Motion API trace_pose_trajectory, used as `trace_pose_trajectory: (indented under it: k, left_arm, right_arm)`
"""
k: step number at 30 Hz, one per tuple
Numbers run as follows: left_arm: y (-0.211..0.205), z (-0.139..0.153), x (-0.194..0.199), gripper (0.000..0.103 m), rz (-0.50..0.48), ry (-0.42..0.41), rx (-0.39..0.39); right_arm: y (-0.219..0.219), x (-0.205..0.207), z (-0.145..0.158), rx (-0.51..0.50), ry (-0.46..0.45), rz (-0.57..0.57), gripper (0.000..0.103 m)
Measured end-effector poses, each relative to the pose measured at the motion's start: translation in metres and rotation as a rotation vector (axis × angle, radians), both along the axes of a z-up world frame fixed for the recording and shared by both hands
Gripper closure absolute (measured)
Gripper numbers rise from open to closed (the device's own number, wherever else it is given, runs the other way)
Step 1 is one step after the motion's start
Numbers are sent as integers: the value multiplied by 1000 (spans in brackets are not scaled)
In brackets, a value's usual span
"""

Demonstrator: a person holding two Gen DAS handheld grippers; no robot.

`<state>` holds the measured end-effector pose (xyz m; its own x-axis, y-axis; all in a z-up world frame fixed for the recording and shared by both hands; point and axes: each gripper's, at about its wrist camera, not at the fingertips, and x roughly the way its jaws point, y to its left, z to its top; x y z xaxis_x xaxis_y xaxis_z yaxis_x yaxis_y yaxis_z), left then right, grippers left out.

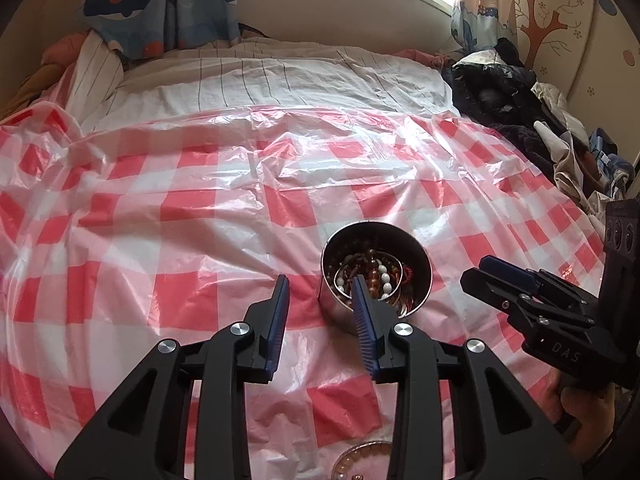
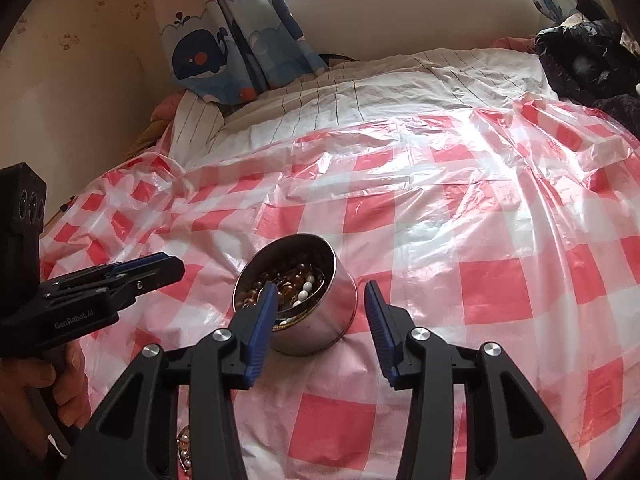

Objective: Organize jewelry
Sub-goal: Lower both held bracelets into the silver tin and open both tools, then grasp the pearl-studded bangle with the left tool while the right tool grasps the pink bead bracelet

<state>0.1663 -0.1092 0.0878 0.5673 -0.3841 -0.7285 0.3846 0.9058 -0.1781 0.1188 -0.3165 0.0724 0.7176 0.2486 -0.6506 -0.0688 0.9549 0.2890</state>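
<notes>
Both grippers hang parted beside the tin, checked sheet bare around.

- The red-checked plastic sheet lies bare toward its far edge and left side: free passage there.
- The metal tin of beads stands near the sheet's near edge, the only obstacle between both grippers.
- Dark clothes crowd the bed's right edge.

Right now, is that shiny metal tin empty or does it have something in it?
It has something in it: the lidless metal tin holds a tangle of bead jewelry, white and amber beads.
</notes>
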Motion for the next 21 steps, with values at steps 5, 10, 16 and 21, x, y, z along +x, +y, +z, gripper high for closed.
trace_pose_trajectory:
  k: [5, 10, 16, 21]
  left_arm:
    - [-4, -15, -33, 72, -41, 21, 63]
    - [-9, -40, -77, 71, -102, 61, 155]
    - [-10, -64, -94, 79, -129, 111, 216]
    - [-3, -76, -95, 95, -135, 158, 192]
  right_arm:
    - [9, -25, -6, 4, 21, 44, 55]
    - [20, -51, -15, 11, 47, 89, 55]
    - [23, -80, -35, 21, 103, 92, 55]
    - [27, -93, -44, 20, 124, 88, 48]
